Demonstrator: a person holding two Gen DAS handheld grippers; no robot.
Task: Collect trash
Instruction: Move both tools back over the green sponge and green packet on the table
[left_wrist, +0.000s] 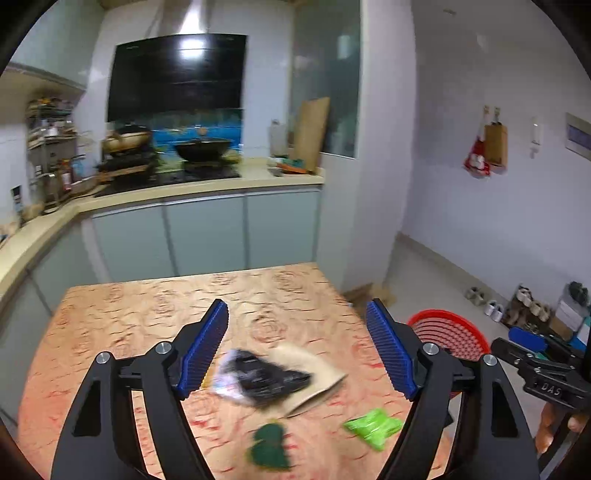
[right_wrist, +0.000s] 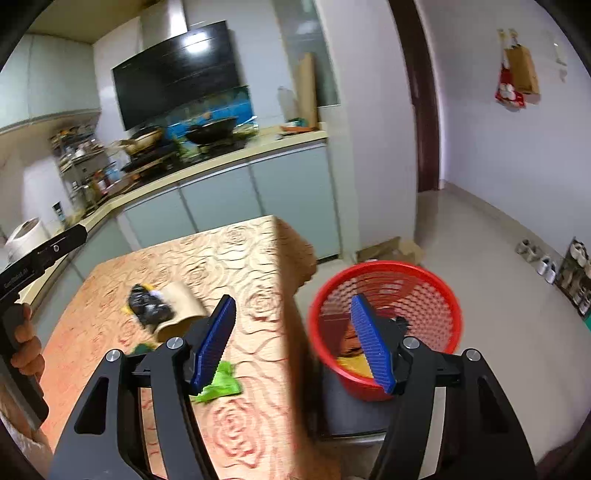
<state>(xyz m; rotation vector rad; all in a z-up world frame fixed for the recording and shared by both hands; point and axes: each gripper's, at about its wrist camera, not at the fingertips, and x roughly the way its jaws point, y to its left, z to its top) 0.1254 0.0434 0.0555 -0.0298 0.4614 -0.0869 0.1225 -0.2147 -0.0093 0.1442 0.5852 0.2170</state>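
Note:
Trash lies on a table with a rose-pattern cloth: a black wrapper on a tan paper piece, a bright green wrapper and a dark green scrap. My left gripper is open and empty above the black wrapper. My right gripper is open and empty over the table's right edge, beside a red mesh basket holding some trash. The black wrapper, tan paper and green wrapper show in the right wrist view too.
The red basket stands on a dark stool right of the table. A kitchen counter with a stove and pans runs behind. Shoes line the right wall. Cardboard lies on the floor.

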